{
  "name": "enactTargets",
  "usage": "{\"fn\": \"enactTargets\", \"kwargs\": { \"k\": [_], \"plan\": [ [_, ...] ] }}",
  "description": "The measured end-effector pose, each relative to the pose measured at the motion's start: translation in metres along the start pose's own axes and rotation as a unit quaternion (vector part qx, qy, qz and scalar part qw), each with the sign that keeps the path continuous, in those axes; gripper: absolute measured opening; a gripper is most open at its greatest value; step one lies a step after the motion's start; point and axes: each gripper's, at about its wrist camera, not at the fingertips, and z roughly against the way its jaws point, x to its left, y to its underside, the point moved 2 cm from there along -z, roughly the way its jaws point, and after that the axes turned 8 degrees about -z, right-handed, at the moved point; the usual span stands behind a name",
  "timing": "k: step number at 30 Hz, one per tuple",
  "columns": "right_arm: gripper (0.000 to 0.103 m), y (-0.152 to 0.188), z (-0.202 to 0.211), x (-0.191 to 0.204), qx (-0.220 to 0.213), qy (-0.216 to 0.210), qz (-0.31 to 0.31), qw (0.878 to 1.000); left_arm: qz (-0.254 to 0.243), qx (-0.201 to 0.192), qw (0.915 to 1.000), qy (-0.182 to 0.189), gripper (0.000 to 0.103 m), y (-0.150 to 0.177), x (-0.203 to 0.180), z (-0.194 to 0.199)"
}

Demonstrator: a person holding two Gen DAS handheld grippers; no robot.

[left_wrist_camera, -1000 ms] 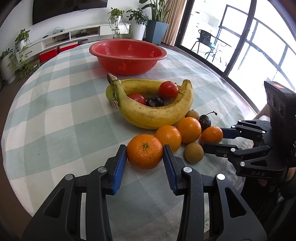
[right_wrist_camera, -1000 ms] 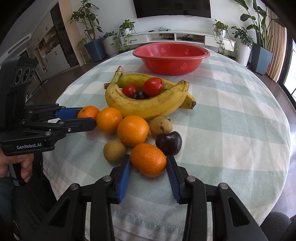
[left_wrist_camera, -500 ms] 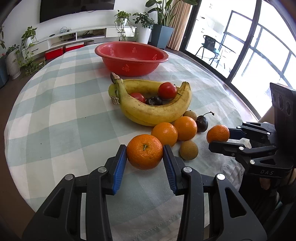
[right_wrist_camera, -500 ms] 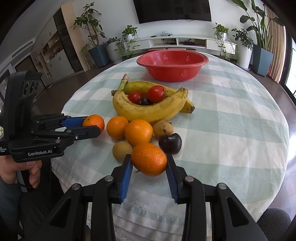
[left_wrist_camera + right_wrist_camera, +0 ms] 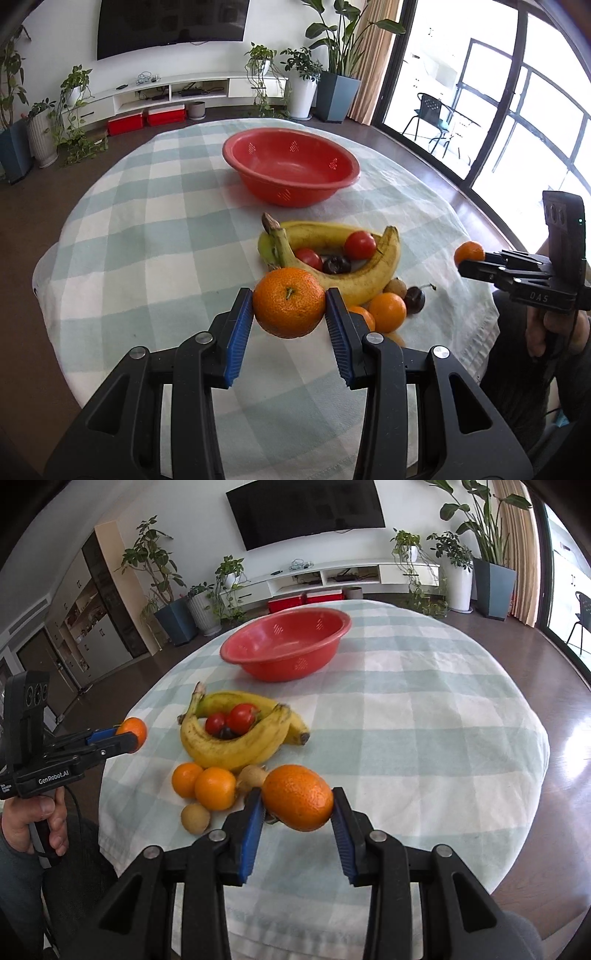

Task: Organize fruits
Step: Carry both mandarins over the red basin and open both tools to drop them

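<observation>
Both jaws grip oranges: left gripper (image 5: 289, 314) clamps one orange (image 5: 289, 302); right gripper (image 5: 297, 808) pinches another orange (image 5: 297, 802), both raised above the tablecloth (image 5: 147, 258).

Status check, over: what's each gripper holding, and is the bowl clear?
Left gripper shut on an orange. Right gripper shut on a second orange. Both lifted. Red bowl empty, path open.

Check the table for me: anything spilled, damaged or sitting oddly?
Nothing spilled or damaged. The red bowl sits upright and empty; the bananas cradle two tomatoes. Each gripper cleanly holds an orange.
</observation>
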Motion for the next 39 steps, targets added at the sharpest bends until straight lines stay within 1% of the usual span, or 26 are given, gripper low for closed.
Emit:
{"fn": "enactTargets", "kwargs": {
  "k": [3,7,10,12,13,16,20,23,25,32,36,39],
  "plan": [
    [0.039,-0.035,0.006,-0.011,-0.027,-0.001,-0.008,1.0,-0.013,-0.013,0.9997,-0.018,0.037,-0.033,0.012,0.002],
    [0.039,-0.085,0.001,-0.009,-0.051,-0.014,0.007,0.999,-0.045,-0.021,0.9984,-0.025,0.037,-0.086,0.015,-0.011],
    [0.039,-0.12,-0.02,0.0,-0.047,-0.032,0.022,0.998,-0.059,-0.016,0.9977,-0.028,0.037,-0.124,0.019,-0.035],
    [0.039,-0.139,-0.038,0.009,-0.031,-0.043,0.035,0.998,-0.062,-0.006,0.9976,-0.029,0.037,-0.145,0.021,-0.055],
    [0.039,-0.146,-0.049,0.014,-0.024,-0.047,0.046,0.998,-0.065,0.001,0.9974,-0.03,0.037,-0.153,0.022,-0.066],
    [0.039,-0.159,-0.084,0.027,0.001,-0.039,0.079,0.996,-0.078,0.027,0.9959,-0.036,0.037,-0.169,0.024,-0.101],
    [0.039,-0.165,-0.125,0.032,0.037,-0.031,0.096,0.994,-0.093,0.061,0.9931,-0.037,0.037,-0.171,0.025,-0.145],
    [0.039,-0.162,-0.144,0.035,0.05,-0.021,0.117,0.992,-0.104,0.077,0.9907,-0.042,0.037,-0.167,0.023,-0.166],
    [0.039,-0.16,-0.153,0.039,0.057,-0.014,0.132,0.989,-0.106,0.083,0.9901,-0.039,0.037,-0.164,0.024,-0.177],
    [0.039,-0.159,-0.176,0.044,0.084,0.018,0.162,0.983,-0.118,0.106,0.9866,-0.039,0.037,-0.156,0.023,-0.203],
    [0.039,-0.157,-0.191,0.042,0.1,0.037,0.168,0.98,-0.114,0.112,0.9866,-0.034,0.037,-0.151,0.024,-0.209],
    [0.039,-0.155,-0.197,0.043,0.105,0.04,0.17,0.979,-0.122,0.114,0.9853,-0.037,0.038,-0.149,0.021,-0.212]
  ]
}}
